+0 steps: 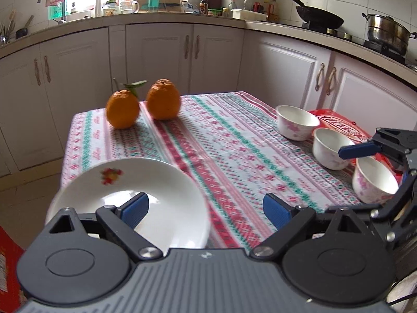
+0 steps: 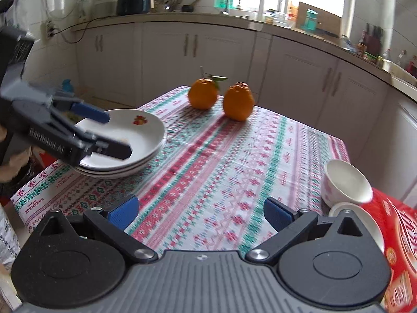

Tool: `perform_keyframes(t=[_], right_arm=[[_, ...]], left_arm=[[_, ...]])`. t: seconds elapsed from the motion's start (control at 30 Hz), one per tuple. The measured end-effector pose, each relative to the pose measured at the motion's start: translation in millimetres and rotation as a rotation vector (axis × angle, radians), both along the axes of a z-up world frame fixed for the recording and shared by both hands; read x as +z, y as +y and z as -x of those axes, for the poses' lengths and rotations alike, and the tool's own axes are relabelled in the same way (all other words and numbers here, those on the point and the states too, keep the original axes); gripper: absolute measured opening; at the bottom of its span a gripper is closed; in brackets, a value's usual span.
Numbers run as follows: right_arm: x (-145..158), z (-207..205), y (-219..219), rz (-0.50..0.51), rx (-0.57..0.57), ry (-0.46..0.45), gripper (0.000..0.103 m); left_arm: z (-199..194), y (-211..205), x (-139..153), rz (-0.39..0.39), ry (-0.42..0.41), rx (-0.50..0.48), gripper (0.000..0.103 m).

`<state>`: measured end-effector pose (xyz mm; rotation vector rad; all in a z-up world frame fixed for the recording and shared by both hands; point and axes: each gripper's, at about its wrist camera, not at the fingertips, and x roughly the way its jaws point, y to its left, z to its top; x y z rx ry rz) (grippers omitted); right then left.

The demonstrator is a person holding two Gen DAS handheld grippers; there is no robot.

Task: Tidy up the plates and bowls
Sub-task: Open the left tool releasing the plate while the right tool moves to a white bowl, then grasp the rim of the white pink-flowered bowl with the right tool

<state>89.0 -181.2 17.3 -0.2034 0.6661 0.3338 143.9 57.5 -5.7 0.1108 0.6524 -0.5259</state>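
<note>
A stack of white plates (image 2: 140, 135) with a red flower print sits at the table's near left corner. My left gripper (image 1: 206, 210) is open: its left pad hangs over the top plate (image 1: 125, 187) and its right pad is off the rim, over the cloth, with neither pressing. Three white bowls with pink flowers (image 1: 297, 122) (image 1: 331, 148) (image 1: 375, 182) stand in a row at the right edge. My right gripper (image 2: 200, 212) is open over bare cloth with nothing between its pads. From the left wrist view, one blue finger (image 1: 357, 150) of it reaches over the bowls.
Two oranges (image 1: 122, 109) (image 1: 163, 99) stand at the far end of the patterned tablecloth (image 1: 221, 143). A red packet (image 1: 341, 125) lies beside the bowls at the right edge. Kitchen cabinets and a cluttered counter (image 1: 182, 18) surround the table.
</note>
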Motion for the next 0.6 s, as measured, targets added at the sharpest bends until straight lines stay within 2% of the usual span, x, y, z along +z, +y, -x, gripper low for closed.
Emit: perform_keyframes(t=[0.2, 0.43, 0.6], right_arm=[[1, 21, -48, -0.018, -0.099, -0.006, 0.103], [-1, 41, -108, -0.025, -0.233, -0.004, 0.103], [-7, 48, -141, -0.049, -0.303, 0.016, 0.103]], left_arm=[[30, -52, -15, -0.002, -0.021, -0.068, 0.094], [54, -122, -29, -0.054, -0.048, -0.255, 0.094], [62, -161, -38, -0.055, -0.040, -0.355, 0.094]])
